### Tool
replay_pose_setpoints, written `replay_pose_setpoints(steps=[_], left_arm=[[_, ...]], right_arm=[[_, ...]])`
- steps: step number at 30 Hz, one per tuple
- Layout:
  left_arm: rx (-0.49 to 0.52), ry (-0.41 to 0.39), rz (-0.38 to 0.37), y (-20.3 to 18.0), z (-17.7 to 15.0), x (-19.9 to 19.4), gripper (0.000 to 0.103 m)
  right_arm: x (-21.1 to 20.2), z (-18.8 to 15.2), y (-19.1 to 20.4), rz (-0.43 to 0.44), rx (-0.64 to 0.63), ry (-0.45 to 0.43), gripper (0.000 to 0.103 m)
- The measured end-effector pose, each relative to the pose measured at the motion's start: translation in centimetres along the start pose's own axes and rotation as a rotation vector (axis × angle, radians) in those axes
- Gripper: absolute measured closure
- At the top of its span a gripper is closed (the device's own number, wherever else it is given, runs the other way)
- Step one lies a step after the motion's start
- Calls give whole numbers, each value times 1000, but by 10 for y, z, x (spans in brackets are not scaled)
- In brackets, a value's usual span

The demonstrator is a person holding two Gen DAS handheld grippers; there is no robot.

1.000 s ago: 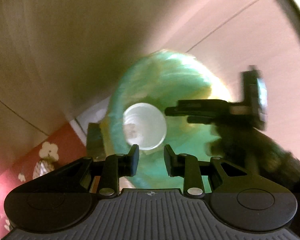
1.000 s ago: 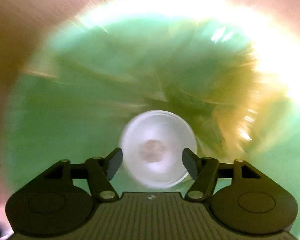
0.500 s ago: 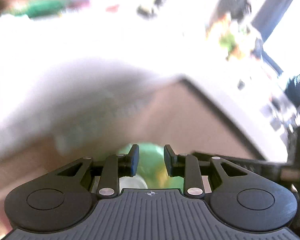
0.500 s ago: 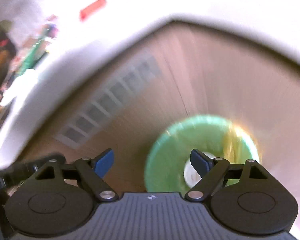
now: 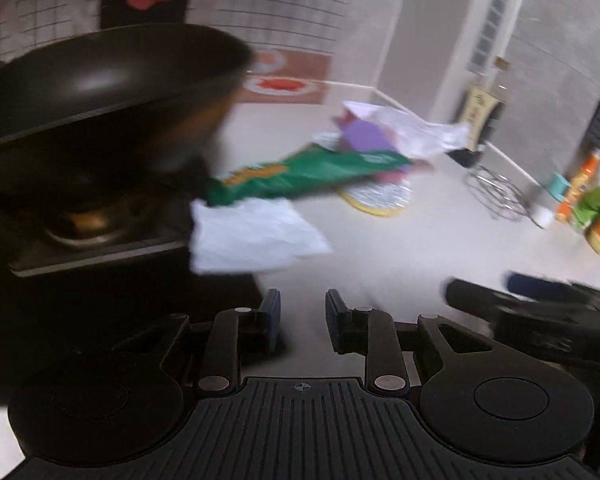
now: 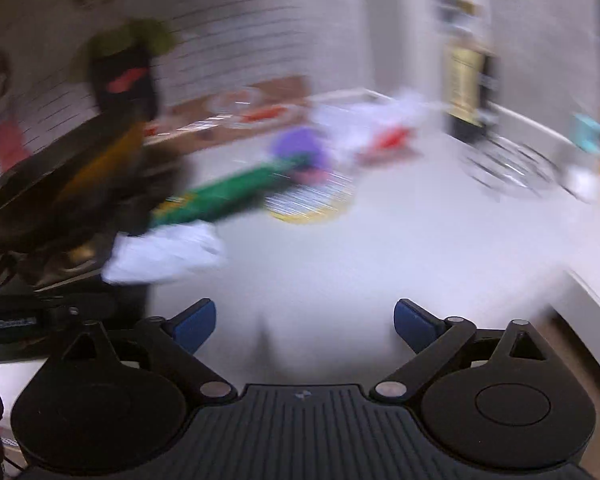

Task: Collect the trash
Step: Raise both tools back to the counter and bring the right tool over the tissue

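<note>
Both empty, left gripper (image 5: pixel 299 312) narrowing, right gripper (image 6: pixel 305 326) spreading; green snack wrapper (image 5: pixel 308 174) looks light, crinkly, slippery: pinch its flat middle.

A long green snack wrapper (image 5: pixel 308 170) with yellow lettering lies flat on the pale bench (image 5: pixel 400 248), running at a slant from beside the dark stove toward the middle, and a crumpled white paper sheet (image 5: pixel 252 236) lies just in front of its near end, overlapping the stove's edge. At the wrapper's far end a purple wrapper (image 5: pixel 366 136) and a crumpled white plastic bag (image 5: pixel 416 130) are piled together, partly over a round silver foil piece with a yellow rim (image 5: pixel 380 196). The right wrist view shows the same litter (image 6: pixel 236 192) badly blurred, in the same layout
</note>
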State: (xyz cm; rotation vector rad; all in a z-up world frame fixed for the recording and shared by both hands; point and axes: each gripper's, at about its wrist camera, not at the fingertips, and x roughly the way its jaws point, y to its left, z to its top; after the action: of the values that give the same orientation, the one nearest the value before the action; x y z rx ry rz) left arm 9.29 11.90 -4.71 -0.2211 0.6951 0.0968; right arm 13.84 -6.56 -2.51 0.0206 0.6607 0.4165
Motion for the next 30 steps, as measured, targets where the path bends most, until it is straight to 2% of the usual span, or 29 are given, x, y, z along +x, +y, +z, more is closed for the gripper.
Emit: replay_pose_setpoints(steps=[1,3,4,6,9,14,18,21,24,27,30], left_arm=[[5,-2,1,10,1,-2,76],[-8,22,3,30,3,4,76],[-24,47,-6,39,4,11,76],[-39,86,-28,53,6,18,76],[-38,97,-61,66,10,24,76],[-61,108,-87,72,11,28,76],[-59,108,-65,68,13,29,77],[-72,86,-21,59,13,29,77],[-96,68,-1,48,12,28,77],[-96,57,-30,30,12,28,77],[-72,49,-17,11,15,31,77]], right_arm=[[15,5,15,20,-26,3,27],[45,19,46,57,-77,35,41],[63,23,59,71,-102,51,44],[90,28,84,69,-140,77,45],[127,33,108,40,-174,112,45],[161,37,124,16,-189,143,45],[167,38,126,55,-207,150,46],[165,34,125,68,-247,171,89],[149,30,109,102,-228,175,96],[125,24,78,78,-197,176,96],[101,20,39,25,-156,167,96]])
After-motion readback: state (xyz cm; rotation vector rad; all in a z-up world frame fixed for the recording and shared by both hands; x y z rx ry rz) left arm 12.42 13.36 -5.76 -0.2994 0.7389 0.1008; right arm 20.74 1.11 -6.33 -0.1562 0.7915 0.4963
